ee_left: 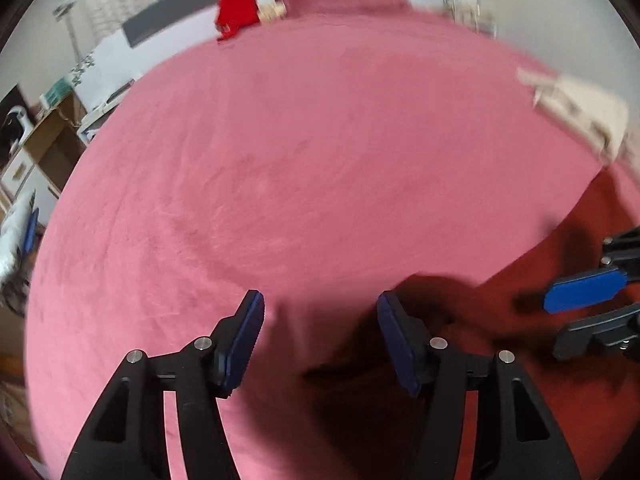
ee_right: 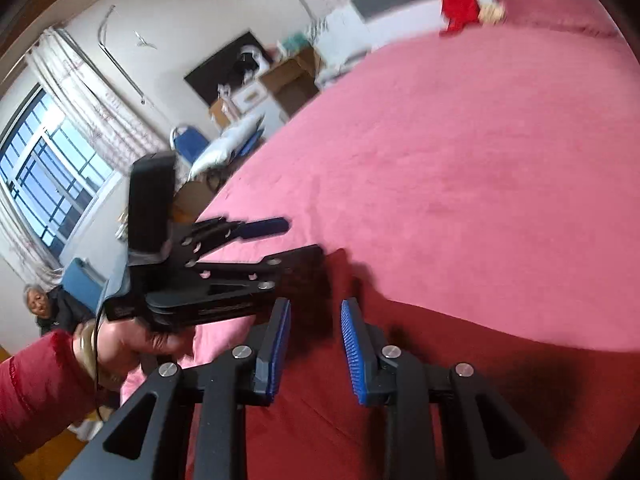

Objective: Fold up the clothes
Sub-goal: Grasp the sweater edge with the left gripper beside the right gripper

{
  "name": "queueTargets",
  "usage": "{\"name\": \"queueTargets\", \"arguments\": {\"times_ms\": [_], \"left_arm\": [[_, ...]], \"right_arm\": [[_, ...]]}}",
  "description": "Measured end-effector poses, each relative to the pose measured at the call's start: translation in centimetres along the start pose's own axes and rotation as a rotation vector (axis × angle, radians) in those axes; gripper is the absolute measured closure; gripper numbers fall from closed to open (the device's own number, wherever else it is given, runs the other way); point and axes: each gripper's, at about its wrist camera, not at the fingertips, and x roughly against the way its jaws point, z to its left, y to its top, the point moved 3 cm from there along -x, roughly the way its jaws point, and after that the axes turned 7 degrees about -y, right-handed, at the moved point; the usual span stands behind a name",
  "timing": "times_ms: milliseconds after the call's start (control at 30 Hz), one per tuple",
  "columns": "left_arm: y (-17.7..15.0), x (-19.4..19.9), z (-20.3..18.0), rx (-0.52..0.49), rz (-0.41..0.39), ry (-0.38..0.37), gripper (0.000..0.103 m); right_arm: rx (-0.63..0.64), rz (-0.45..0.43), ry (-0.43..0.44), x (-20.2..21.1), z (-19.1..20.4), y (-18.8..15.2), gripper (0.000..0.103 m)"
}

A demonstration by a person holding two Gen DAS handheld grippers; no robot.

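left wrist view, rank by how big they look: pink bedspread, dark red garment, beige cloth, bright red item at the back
1. pink bedspread
2. dark red garment
3. and 4. beige cloth and bright red item look alike; it sits farther away, so unsure.

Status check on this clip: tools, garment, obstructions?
Left tool open, empty. Right tool open, empty. Dark red garment flat on pink bedspread, ungrasped. Nothing in the way.

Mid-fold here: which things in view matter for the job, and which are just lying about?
Job:
dark red cloth garment
left tongs, open
right tongs, open
pink velvety bedspread

Lying about:
bright red fabric item at far end
crumpled beige cloth
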Motion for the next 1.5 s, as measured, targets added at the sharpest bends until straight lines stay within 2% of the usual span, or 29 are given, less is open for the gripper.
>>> {"name": "queueTargets", "arguments": {"times_ms": [67, 133, 200, 367, 433, 533, 600, 667, 733, 867, 1100, 1200, 1267, 1400, 1467, 1500], "left_arm": [[0.0, -0.9, 0.4, -0.026, 0.048, -0.015, 0.042], [-0.2, -0.3, 0.0, -0.044, 0.011, -0.132, 0.042], [-0.2, 0.1, -0.9, -0.092, -0.02, -0.175, 0.042], [0.0, 0.0, -3.1, -0.267, 0.01, -0.261, 0.042], [-0.3, 0.3, -2.4, -0.263, 0.027, -0.281, 0.042], [-0.4, 1.7, -1.2, -0.199, -0.018, -0.403, 0.042], [-0.3, 2.5, -1.2, -0.197, -0.047, -0.474, 0.042], [-0.1, 2.3, -2.3, -0.238, -0.027, -0.513, 0.042], [0.5, 1.4, -3.6, -0.288, 0.02, -0.533, 0.042], [0.8, -2.3, -5.3, -0.365, 0.165, -0.514, 0.042], [2.8, -2.8, -3.6, -0.276, 0.094, -0.541, 0.042], [2.9, -3.6, -2.9, -0.287, 0.132, -0.473, 0.042], [2.6, -4.0, -3.6, -0.328, 0.153, -0.46, 0.043], [2.7, -4.3, -4.5, -0.336, 0.162, -0.495, 0.043], [2.9, -4.6, -4.6, -0.332, 0.167, -0.501, 0.053], [2.8, -4.4, -4.6, -0.329, 0.159, -0.511, 0.068]], "right_arm": [[-0.01, 0.059, -0.063, -1.7, -0.6, -0.6, 0.076], [-0.049, 0.069, -0.046, -2.4, -1.1, -1.3, 0.075], [-0.082, 0.064, -0.027, -2.8, -1.7, -1.8, 0.075], [-0.106, 0.05, 0.007, -2.6, -2.6, -2.4, 0.076], [-0.116, 0.049, 0.021, -2.3, -2.8, -2.5, 0.076], [-0.131, 0.045, 0.04, -2.6, -3.2, -2.5, 0.076], [-0.134, 0.04, 0.041, -2.7, -3.2, -2.7, 0.076], [-0.126, 0.037, 0.034, -2.7, -3.1, -2.9, 0.076], [-0.117, 0.034, 0.026, -2.8, -3.0, -3.0, 0.076], [-0.102, 0.048, 0.02, -2.9, -2.9, -2.9, 0.076], [-0.113, 0.039, 0.04, -3.0, -3.2, -3.0, 0.076], [-0.111, 0.03, 0.044, -2.9, -3.2, -3.2, 0.076], [-0.113, 0.028, 0.045, -3.0, -3.2, -3.2, 0.076], [-0.114, 0.026, 0.043, -3.0, -3.2, -3.2, 0.076], [-0.114, 0.024, 0.042, -3.0, -3.2, -3.2, 0.076], [-0.114, 0.024, 0.041, -3.0, -3.2, -3.2, 0.076]]}}
